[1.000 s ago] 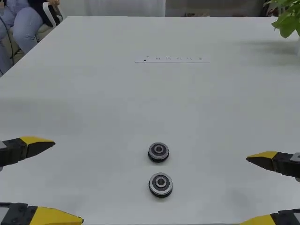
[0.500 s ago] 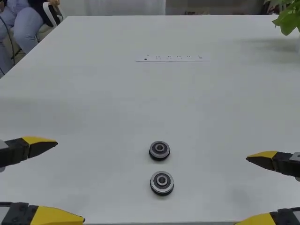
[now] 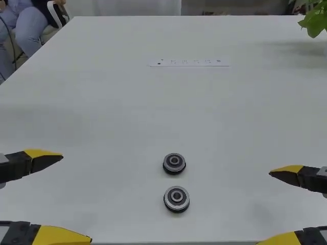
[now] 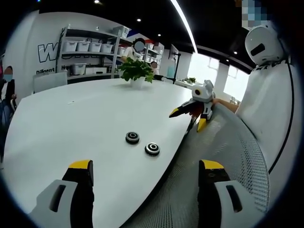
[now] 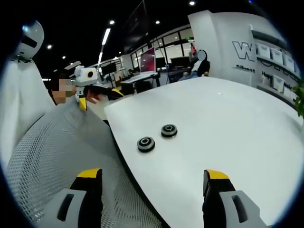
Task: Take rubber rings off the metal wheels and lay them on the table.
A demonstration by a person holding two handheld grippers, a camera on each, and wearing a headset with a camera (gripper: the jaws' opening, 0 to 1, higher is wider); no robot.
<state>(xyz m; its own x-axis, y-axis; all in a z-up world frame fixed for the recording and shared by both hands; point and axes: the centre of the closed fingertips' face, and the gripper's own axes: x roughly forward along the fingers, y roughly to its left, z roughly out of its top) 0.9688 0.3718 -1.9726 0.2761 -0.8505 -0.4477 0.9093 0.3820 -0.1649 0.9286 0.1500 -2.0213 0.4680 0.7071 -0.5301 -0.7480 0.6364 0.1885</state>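
Two metal wheels with black rubber rings lie flat on the white table [image 3: 127, 112], near its front edge. The far wheel [image 3: 174, 163] [image 4: 132, 137] [image 5: 169, 130] sits just behind the near wheel [image 3: 177, 198] [image 4: 152, 148] [image 5: 146, 144]. My left gripper [image 3: 75, 198] [image 4: 145, 165] [image 5: 95, 92] is open and holds nothing, well to the left of the wheels. Well to their right, my right gripper [image 3: 264, 208] [image 5: 153, 175] [image 4: 192, 111] is open too, with nothing between its jaws. Both hover at the table's front edge, pointing inward.
A thin strip with small marks [image 3: 188, 62] lies at the middle far part of the table. A green plant [image 3: 312, 19] stands at the far right corner. A seated person [image 3: 23, 25] is at the far left, beside the table.
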